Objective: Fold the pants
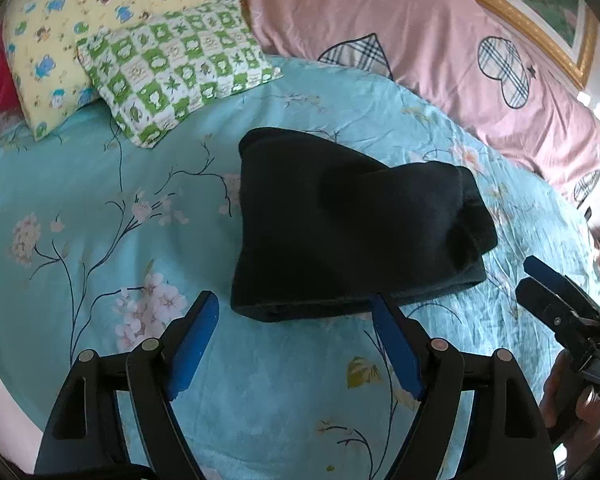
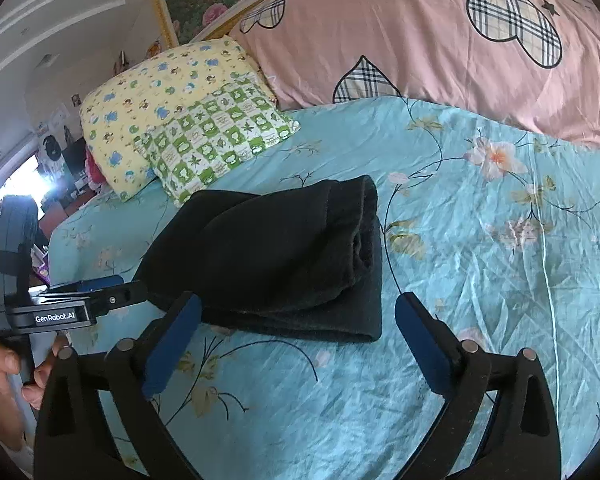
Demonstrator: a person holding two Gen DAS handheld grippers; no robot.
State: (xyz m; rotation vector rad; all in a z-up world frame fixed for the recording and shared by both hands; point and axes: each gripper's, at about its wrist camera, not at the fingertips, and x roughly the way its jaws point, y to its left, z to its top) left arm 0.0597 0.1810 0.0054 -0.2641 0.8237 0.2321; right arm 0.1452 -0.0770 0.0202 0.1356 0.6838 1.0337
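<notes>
The black pants [image 1: 352, 224] lie folded into a thick bundle on the turquoise flowered bedsheet [image 1: 100, 208]; they also show in the right wrist view [image 2: 284, 256]. My left gripper [image 1: 294, 300] is open and empty, its blue pads just short of the bundle's near edge. My right gripper [image 2: 298, 300] is open and empty, close in front of the bundle's near edge. The right gripper also shows at the right edge of the left wrist view [image 1: 556, 300]. The left gripper shows at the left of the right wrist view [image 2: 80, 296], beside the bundle.
A green checked pillow [image 1: 176, 64] leans on a yellow cartoon pillow [image 1: 80, 20] at the far left of the bed. A pink duvet [image 1: 420, 40] with plaid hearts lies along the far side. A gold picture frame [image 1: 540, 28] is behind.
</notes>
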